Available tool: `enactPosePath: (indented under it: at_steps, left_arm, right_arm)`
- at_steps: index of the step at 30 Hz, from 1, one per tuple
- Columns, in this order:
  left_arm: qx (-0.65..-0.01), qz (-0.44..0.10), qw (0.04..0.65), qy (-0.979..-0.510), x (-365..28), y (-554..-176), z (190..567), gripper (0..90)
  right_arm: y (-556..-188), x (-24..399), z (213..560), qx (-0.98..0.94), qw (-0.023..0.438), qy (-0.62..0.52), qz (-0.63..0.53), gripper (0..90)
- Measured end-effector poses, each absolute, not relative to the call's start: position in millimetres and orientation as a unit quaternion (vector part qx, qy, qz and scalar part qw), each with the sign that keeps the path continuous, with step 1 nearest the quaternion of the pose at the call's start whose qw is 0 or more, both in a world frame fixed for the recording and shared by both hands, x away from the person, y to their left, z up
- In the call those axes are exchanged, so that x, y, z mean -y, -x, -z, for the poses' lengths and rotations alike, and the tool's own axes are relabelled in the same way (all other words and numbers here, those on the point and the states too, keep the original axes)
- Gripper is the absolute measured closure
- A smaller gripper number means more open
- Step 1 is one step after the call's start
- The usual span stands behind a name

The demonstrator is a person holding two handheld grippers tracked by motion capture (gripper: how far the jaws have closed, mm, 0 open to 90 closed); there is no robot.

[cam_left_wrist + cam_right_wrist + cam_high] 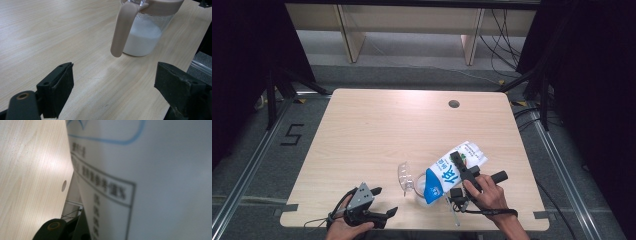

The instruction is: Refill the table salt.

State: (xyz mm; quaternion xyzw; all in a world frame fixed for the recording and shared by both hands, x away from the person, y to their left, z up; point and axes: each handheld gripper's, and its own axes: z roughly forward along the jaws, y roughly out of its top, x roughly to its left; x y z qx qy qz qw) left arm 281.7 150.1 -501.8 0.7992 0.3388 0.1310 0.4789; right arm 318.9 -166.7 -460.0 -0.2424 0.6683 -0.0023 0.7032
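Observation:
A white and blue milk carton (451,171) is tipped leftward, its blue top over the mouth of a clear pitcher (416,189). My right gripper (458,163) is shut on the carton's body, one black jaw lying across its upper face. In the right gripper view the carton's printed side (150,182) is pressed up close. The pitcher (143,37) holds white liquid in its lower part and has a beige handle (123,30) and rim. My left gripper (384,201) rests near the table's front left, open, its fingers (58,86) wide apart and nothing between them, short of the pitcher.
The pitcher's clear lid flap (403,175) stands raised on its left. The wooden table (377,130) has a round cable hole (454,104) at the back right. Dark curtains, stands and cables surround the table; its front edge is close to both hands.

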Motion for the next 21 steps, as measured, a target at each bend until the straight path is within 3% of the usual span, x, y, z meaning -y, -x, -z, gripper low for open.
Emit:
enactPosePath:
  at_steps: [21]
  left_arm:
    - [-0.347,-0.127,0.479,-0.796,-149.6,-280.8,502.1,15.1]
  right_arm:
    - [-319.1,168.6,462.0,-0.672,0.705,0.226,-0.011,77.5]
